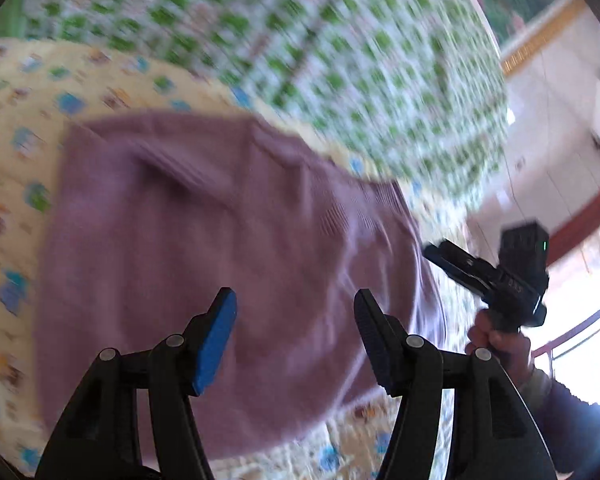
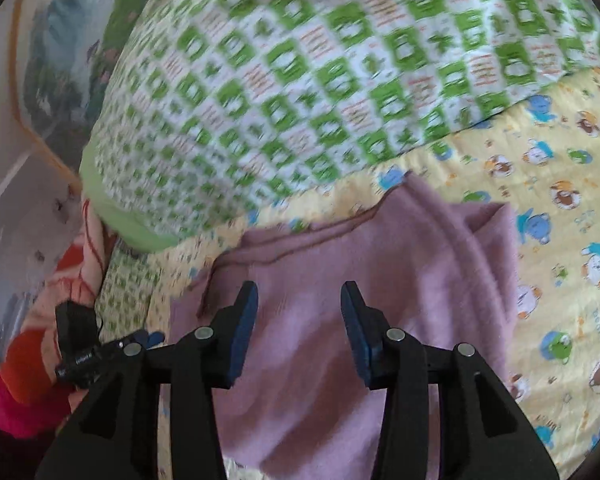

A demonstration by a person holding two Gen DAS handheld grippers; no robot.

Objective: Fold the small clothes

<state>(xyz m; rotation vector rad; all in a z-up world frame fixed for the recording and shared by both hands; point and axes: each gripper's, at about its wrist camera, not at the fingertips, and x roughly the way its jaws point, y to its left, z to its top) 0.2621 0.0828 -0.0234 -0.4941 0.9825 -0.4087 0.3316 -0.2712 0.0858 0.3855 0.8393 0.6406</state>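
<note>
A mauve knit garment (image 1: 220,240) lies folded on a yellow cartoon-print sheet (image 1: 16,92). It also shows in the right wrist view (image 2: 380,264), with a fold ridge at its far right corner. My left gripper (image 1: 296,304) is open and empty, hovering above the garment's near part. My right gripper (image 2: 300,300) is open and empty above the garment. The right gripper also shows in the left wrist view (image 1: 440,254), held in a hand off the garment's right edge. The left gripper shows in the right wrist view (image 2: 148,338) at the lower left. Both views are motion-blurred.
A green-and-white patterned quilt (image 2: 320,68) is bunched up just behind the garment, also in the left wrist view (image 1: 300,40). An orange and pink cloth pile (image 2: 32,360) lies at the left. A wall and a window with a red frame (image 1: 580,220) are on the right.
</note>
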